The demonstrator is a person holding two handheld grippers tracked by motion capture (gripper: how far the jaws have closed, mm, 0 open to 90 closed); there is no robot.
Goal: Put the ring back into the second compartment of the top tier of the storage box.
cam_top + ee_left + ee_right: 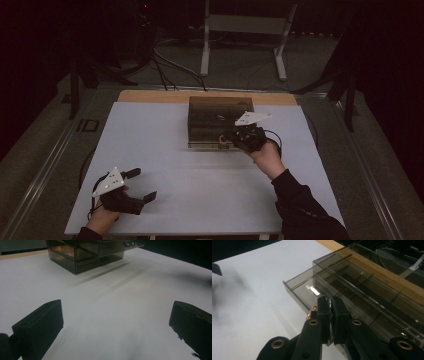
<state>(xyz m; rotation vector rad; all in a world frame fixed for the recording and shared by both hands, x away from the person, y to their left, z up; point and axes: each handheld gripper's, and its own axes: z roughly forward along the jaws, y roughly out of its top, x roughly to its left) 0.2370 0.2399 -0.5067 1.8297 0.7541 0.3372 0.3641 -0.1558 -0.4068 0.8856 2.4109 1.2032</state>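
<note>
Smoky plastic drawer box [220, 120] at twelve o'clock had its top drawer [307, 286] part-way out, pinched by the right gripper [331, 302]; left gripper [117, 322] sat wide.

No text, label, brand mark, number or sign can be read anywhere — the smoky clear drawer box [220, 122] at the far middle of the counter [165, 150] carries no legible print, and the grey plates on the two hand-held grippers are blank. The dim far background shows cables and a stand — nothing written that can be made out.
</note>
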